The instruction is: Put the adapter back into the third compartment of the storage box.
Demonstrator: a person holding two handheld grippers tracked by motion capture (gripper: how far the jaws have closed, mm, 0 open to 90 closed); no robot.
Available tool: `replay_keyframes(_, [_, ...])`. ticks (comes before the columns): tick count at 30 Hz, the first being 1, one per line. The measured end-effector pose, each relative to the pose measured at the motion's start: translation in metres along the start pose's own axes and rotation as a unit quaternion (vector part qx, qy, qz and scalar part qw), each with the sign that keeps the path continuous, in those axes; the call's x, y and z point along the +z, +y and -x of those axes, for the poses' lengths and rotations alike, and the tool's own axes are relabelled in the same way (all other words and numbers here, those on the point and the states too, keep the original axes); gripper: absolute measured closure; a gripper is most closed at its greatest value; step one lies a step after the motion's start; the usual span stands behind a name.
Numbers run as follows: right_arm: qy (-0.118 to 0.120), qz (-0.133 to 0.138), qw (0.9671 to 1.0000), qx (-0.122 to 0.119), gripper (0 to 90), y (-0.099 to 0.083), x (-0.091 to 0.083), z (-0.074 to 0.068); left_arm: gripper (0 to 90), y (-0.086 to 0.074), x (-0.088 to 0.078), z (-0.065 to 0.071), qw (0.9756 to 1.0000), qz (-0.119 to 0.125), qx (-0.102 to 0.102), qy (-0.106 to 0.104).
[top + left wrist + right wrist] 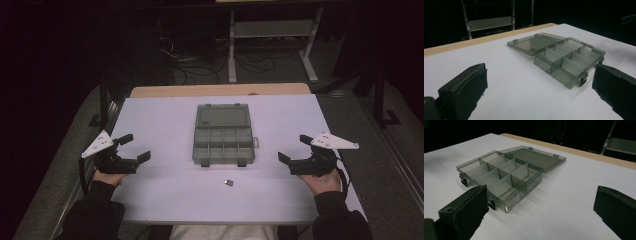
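Box (pixel 223 134) lies open at table (pixel 160 125) centre, lid flat toward the far edge, compartments apparently empty. Small part (pixel 229 182) sits apart, nearer the near edge. Left gripper (pixel 133 148) and right gripper (pixel 292 148) rest at the side edges, jaws spread, holding nothing. Likely start; next probably calls for pinching the part.

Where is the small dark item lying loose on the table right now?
In the high view, the small dark item lies alone on the white table, just in front of the open compartment box, between both grippers.
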State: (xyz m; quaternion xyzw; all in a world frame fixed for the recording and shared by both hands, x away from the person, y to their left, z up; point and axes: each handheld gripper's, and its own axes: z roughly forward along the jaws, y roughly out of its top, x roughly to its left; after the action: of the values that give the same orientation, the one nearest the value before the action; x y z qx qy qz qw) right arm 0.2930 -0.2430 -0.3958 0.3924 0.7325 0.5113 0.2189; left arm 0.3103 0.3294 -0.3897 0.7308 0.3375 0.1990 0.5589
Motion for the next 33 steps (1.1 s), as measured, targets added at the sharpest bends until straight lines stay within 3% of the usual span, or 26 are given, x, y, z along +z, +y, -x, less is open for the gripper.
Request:
replay_keyframes(23, [0.018,-0.011,0.9998,-0.002,0.0,0.0002,0.0026,-0.0014,0.0,0.0004,-0.002,0.0015,1.0,0.003,0.006,-0.001])
replay_keyframes(33, [0.022,-0.03,0.9993,-0.006,0.0,0.0016,0.0072,-0.0056,0.0,0.0005,-0.0028,0.0025,1.0,0.005,0.005,0.0])
